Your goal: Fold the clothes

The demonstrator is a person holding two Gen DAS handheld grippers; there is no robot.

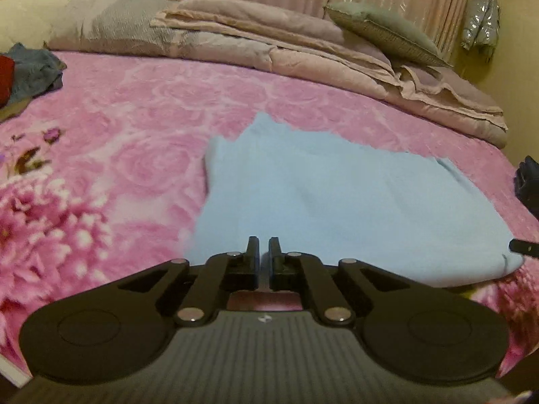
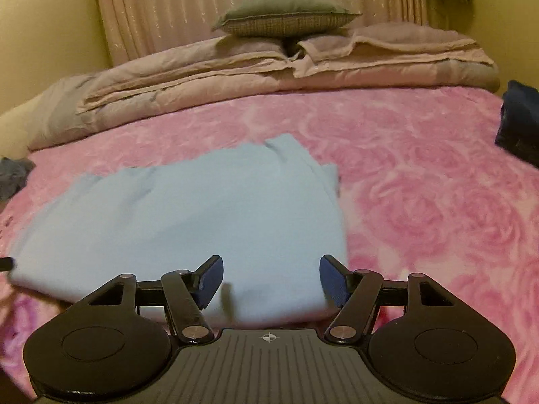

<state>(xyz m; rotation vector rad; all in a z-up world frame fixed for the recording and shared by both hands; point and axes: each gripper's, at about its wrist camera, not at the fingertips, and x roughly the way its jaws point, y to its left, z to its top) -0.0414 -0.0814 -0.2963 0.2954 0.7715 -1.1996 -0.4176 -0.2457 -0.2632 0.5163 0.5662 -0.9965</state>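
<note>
A light blue garment [image 1: 337, 202] lies partly folded and flat on the pink floral bedspread [image 1: 118, 134]. My left gripper [image 1: 264, 243] is at the garment's near left edge, its fingers drawn together with a thin fold of the blue cloth pinched between them. In the right wrist view the same garment [image 2: 185, 215] spreads to the left and ahead. My right gripper [image 2: 271, 262] stands open over the garment's near right corner, its blue pads [image 2: 212, 279] wide apart with cloth lying beneath them, not gripped.
Folded beige quilts [image 1: 303, 54] and a green cushion [image 2: 286, 15] are stacked at the head of the bed. A heap of blue-grey and red clothes [image 1: 30, 70] lies at far left. A dark blue item [image 2: 520, 121] sits at the right edge.
</note>
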